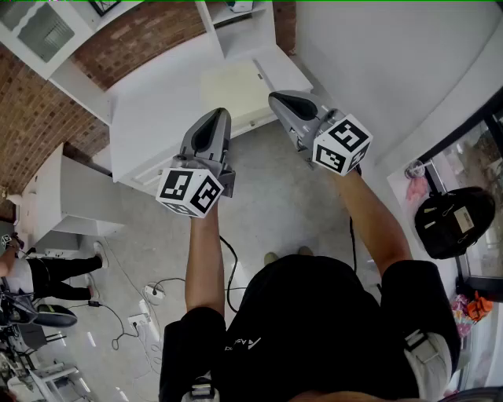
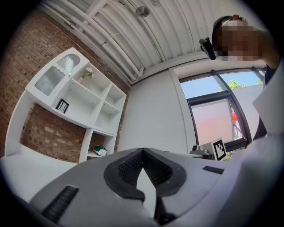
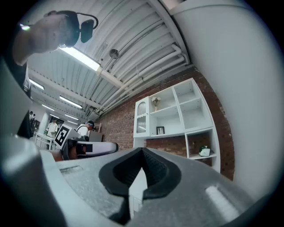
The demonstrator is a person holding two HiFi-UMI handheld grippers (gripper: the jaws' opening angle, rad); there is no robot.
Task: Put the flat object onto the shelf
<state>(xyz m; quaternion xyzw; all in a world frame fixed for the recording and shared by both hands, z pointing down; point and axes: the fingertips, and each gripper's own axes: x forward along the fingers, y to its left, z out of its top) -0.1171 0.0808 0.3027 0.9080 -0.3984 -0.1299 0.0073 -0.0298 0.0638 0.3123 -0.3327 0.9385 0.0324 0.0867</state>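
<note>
A pale cream flat board (image 1: pixel 233 88) lies on the white counter (image 1: pixel 157 110) under the white shelf unit (image 1: pixel 236 23). Both grippers are held up in the air in front of the counter, apart from the board. The left gripper (image 1: pixel 212 118) is shut with nothing between its jaws, which meet at the tip in the left gripper view (image 2: pixel 143 150). Beside it the right gripper (image 1: pixel 277 98) is also shut and empty, its jaws closed (image 3: pixel 143 150). The gripper views look up at the shelf unit (image 2: pixel 84 102) (image 3: pixel 177 115); the board is hidden in both.
A small green-and-white object (image 2: pixel 100 151) sits in a low shelf compartment and a framed picture (image 2: pixel 62 105) stands higher up. A brick wall (image 1: pixel 31 118) backs the unit. Cables (image 1: pixel 149 302) lie on the floor, a person (image 1: pixel 47 275) stands at left, and a black bag (image 1: pixel 454 221) sits at right.
</note>
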